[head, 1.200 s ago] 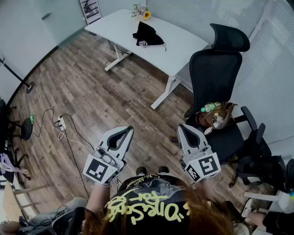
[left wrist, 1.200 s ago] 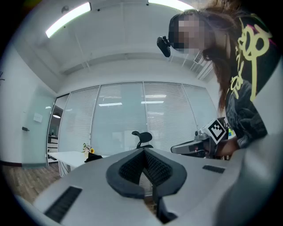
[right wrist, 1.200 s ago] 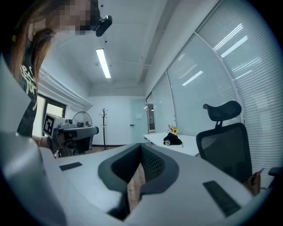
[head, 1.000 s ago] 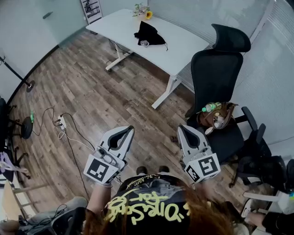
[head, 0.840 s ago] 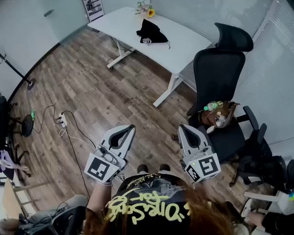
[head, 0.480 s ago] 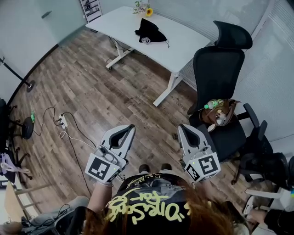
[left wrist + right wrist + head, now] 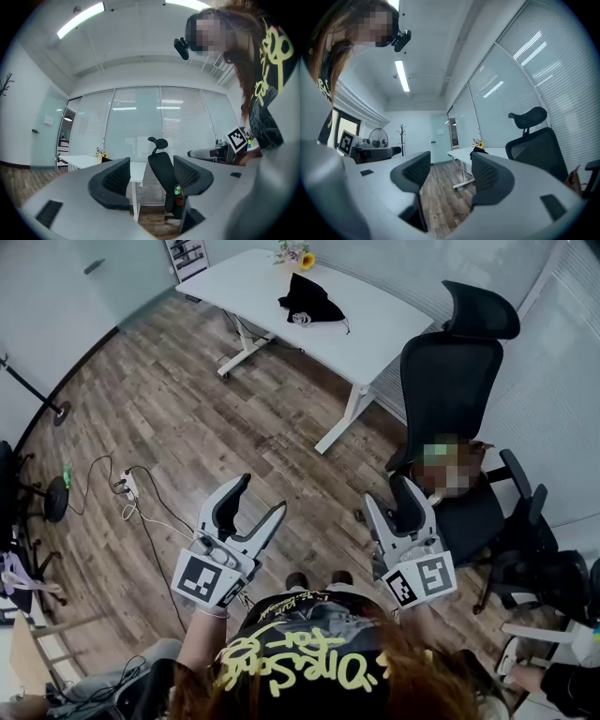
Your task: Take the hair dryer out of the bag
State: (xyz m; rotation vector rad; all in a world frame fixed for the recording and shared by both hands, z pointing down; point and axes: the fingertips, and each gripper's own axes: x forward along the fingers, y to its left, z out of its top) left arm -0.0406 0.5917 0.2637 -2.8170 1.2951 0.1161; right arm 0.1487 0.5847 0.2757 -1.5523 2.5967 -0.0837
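The left gripper (image 7: 262,493) and the right gripper (image 7: 387,491) are held level in front of the person, side by side over the wooden floor (image 7: 187,418). The jaws of both have just been opening and now stand wide apart, with nothing between them. The black bag (image 7: 312,301) lies on the white table (image 7: 375,329) across the room, well apart from both grippers. A pale round part shows at its near edge; whether that is the hair dryer is unclear. A black office chair (image 7: 450,381) stands near the right gripper

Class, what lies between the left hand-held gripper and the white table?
Bare wooden floor, from left hand-held gripper to white table, per the head view.
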